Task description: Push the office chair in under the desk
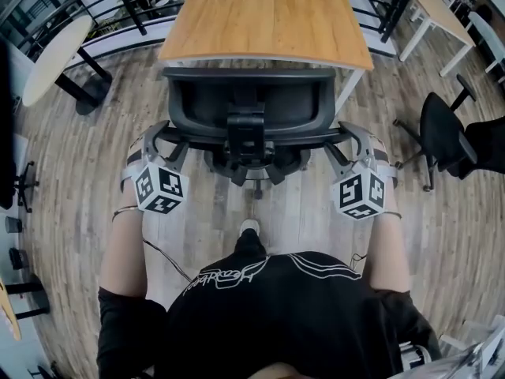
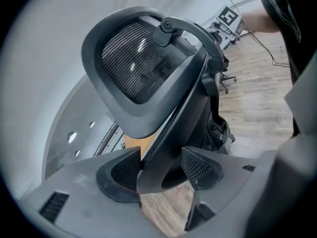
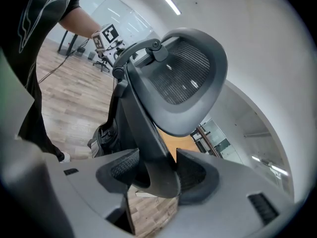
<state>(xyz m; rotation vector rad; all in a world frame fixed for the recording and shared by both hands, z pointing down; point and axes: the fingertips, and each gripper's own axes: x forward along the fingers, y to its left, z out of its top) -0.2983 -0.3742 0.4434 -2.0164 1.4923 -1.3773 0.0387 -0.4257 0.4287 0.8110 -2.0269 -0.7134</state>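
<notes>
Gripping the office chair (image 1: 248, 101) by both side rims of its backrest, a person stands right behind it at the bench (image 1: 268, 18). The L hand-held gripper (image 2: 161, 170) & R hand-held gripper (image 3: 156, 171) each have jaws set wide & clamped on the hard frame. The backrest sits just short of the bench's near edge; seat hidden from above. The chair is prob. fairly heavy but should roll easily on the wood floor (image 1: 79, 180). The frame is stiff & smooth, so best held there, not on the soft mesh (image 2: 133, 63); uneven push may swivel it.
</notes>
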